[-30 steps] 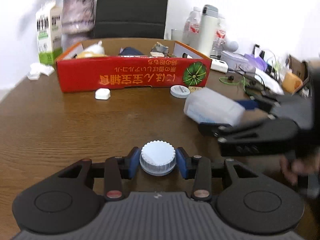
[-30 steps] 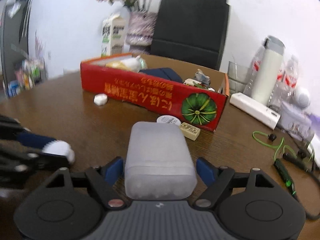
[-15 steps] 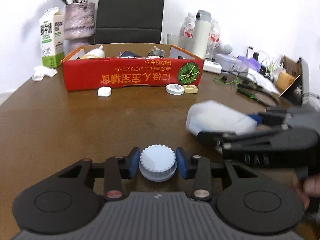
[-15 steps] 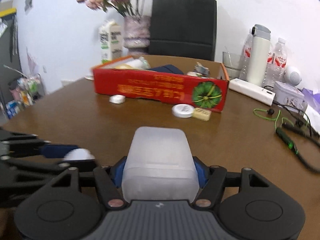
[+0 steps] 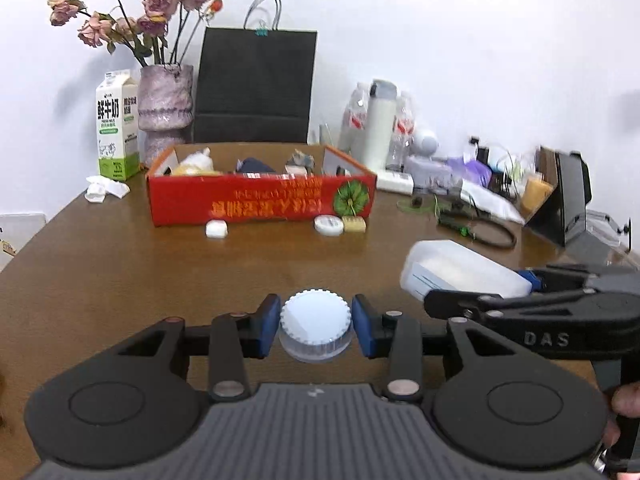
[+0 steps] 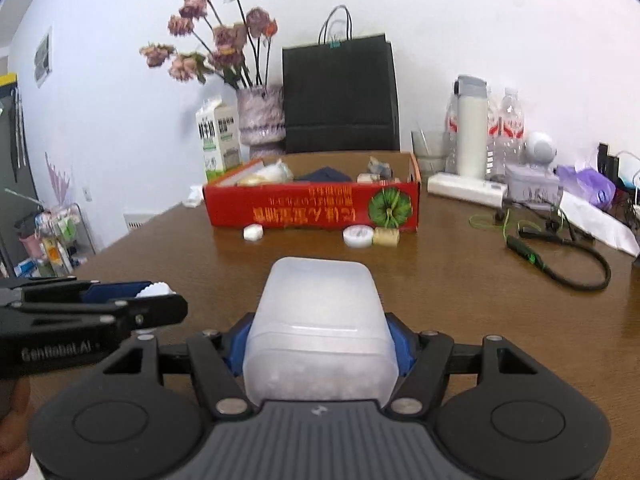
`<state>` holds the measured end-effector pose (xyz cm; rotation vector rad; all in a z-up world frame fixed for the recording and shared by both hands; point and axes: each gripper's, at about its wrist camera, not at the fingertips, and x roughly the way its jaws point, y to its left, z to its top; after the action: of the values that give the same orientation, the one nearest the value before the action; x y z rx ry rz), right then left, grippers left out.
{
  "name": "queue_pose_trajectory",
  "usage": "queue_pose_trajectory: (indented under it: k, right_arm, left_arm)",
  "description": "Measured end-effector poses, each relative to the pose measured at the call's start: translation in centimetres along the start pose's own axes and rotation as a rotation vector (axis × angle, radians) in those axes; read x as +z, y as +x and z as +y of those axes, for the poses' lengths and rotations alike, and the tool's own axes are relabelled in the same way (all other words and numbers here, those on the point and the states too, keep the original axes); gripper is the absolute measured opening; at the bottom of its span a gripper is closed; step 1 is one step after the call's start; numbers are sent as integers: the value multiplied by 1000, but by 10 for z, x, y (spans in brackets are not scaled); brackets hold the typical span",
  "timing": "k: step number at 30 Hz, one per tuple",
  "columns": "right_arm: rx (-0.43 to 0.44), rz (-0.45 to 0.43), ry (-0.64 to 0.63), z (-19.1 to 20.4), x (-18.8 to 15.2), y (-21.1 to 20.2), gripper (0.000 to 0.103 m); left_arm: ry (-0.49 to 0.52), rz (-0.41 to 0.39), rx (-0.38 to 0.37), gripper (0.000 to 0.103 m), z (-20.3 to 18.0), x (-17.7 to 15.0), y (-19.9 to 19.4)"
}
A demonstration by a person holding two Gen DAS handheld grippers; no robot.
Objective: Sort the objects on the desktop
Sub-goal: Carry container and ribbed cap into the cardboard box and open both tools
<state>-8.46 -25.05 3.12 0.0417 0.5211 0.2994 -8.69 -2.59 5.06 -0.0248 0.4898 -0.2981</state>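
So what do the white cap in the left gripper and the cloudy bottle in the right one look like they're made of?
White cap: likely hard plastic, matte, with a moulded ridged rim. Cloudy bottle: probably translucent, frosted plastic; pale contents show dimly through its wall.

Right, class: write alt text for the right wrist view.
The right gripper holds a translucent plastic container above a brown table. The left gripper enters from the left, holding a white cap; a red cardboard box sits beyond.
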Motion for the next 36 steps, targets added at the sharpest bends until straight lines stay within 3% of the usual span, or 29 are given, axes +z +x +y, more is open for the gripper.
queue_pose_trajectory:
  k: [4, 9, 13, 16, 19, 23, 26, 28, 31, 32, 34, 36]
  right_arm:
    - [27, -40, 13, -10, 36, 8, 65]
    - [71, -44, 75, -38, 119, 58, 65]
    - [66, 29, 164, -58, 189, 134, 65]
    - [47, 146, 205, -68, 218, 202, 65]
    - [10, 250, 246, -73, 221, 259, 65]
    - [-87, 301, 181, -56, 207, 309, 65]
    - [-103, 337, 178, -48, 193, 334, 66]
    - [-116, 355, 161, -42, 186, 345, 66]
    - [-119, 338, 139, -39, 187, 344, 69]
    - [-112, 327, 145, -41, 190, 340, 76]
    - [-106, 303, 147, -45, 201, 333, 78]
    - [-116, 291, 117, -47, 213, 327, 78]
  left_arm:
    - [-49, -18, -43, 40, 26, 43, 12]
    - [-45, -57, -35, 40, 51, 115, 54]
    - [-65, 3, -51, 40, 73, 170, 120]
    - [-42, 59, 12, 40, 85, 197, 177]
    - [-75, 135, 64, 40, 102, 208, 230]
    - [-73, 212, 136, 40, 117, 207, 288]
    - [-68, 288, 124, 41, 125, 201, 319]
    - [-76, 295, 140, 41, 129, 196, 326]
    - [-69, 291, 114, 52, 131, 193, 324]
    - [-61, 284, 107, 59, 131, 194, 322]
    - [-64, 256, 121, 75, 130, 201, 316]
    - [-85, 261, 133, 78, 131, 210, 312]
